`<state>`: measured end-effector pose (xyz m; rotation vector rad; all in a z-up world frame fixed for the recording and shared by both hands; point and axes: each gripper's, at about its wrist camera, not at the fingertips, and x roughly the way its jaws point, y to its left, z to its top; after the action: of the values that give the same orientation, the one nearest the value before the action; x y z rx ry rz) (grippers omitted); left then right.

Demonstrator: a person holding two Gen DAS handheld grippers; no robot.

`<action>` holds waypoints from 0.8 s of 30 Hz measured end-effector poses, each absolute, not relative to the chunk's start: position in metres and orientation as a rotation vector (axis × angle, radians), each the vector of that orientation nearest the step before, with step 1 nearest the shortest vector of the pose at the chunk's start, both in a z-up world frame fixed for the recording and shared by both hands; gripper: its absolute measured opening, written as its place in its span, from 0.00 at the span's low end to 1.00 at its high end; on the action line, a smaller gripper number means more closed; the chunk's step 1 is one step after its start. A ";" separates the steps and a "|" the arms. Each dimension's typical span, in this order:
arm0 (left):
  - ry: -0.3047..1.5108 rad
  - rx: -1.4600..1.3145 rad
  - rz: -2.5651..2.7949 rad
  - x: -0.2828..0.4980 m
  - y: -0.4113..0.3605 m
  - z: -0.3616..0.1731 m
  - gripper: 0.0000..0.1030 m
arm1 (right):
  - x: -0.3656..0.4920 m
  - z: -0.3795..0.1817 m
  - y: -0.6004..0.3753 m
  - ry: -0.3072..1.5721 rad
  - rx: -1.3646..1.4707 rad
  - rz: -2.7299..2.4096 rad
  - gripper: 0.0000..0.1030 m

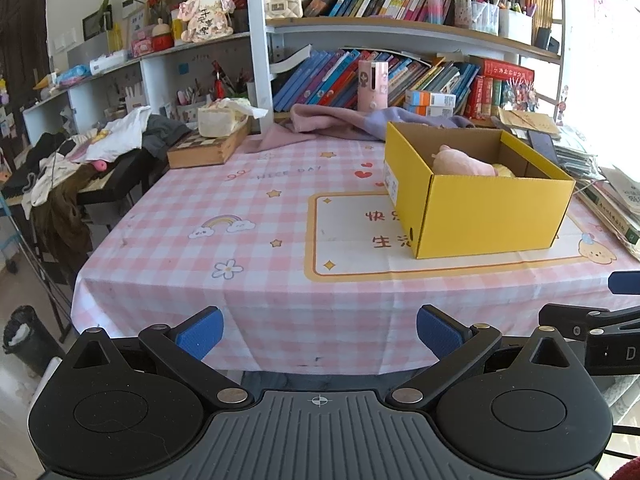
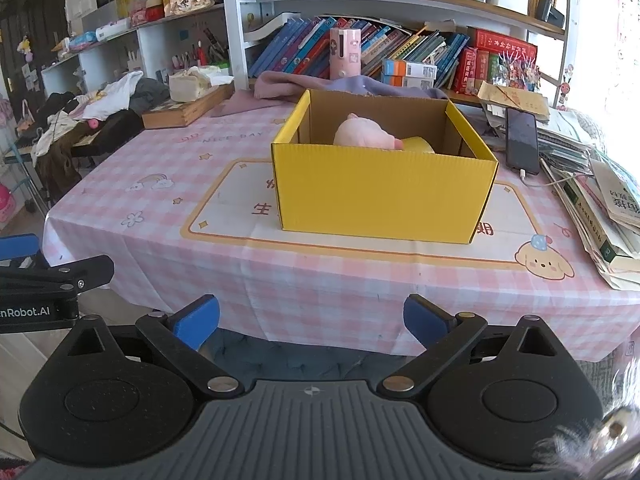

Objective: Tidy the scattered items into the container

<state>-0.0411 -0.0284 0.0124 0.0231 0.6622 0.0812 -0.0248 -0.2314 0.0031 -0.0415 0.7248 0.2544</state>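
A yellow cardboard box [image 1: 492, 212] stands open on the pink checked tablecloth [image 1: 240, 220], also seen in the right wrist view [image 2: 384, 196]. Inside it lie a pink plush toy [image 2: 366, 134] and a yellow item [image 2: 420, 145]; the plush also shows in the left wrist view [image 1: 460, 162]. My left gripper [image 1: 320, 332] is open and empty, held in front of the table's near edge. My right gripper [image 2: 312, 320] is open and empty, also in front of the near edge, facing the box.
A wooden box [image 1: 204, 148] with a tissue pack sits at the far left. A pink and purple cloth [image 1: 332, 120] lies behind the box. A phone [image 2: 522, 140] and stacked books [image 2: 608, 216] crowd the right. Bookshelves [image 2: 400, 52] stand behind.
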 end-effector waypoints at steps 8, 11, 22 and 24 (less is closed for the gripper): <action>0.657 0.019 0.090 -0.042 -0.024 0.014 1.00 | -0.024 0.002 -0.228 0.731 -0.043 0.257 0.97; 0.653 0.015 0.089 -0.042 -0.023 0.015 1.00 | -0.024 0.003 -0.228 0.729 -0.043 0.256 0.97; 0.648 0.017 0.075 -0.043 -0.024 0.016 1.00 | -0.026 0.005 -0.227 0.726 -0.043 0.252 0.97; 0.649 0.017 0.077 -0.043 -0.024 0.016 1.00 | -0.026 0.005 -0.227 0.723 -0.043 0.252 0.97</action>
<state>-0.0432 -0.0244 0.0161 0.0170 0.6486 0.0774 -0.0264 -0.2265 0.0052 -0.0430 0.7232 0.2522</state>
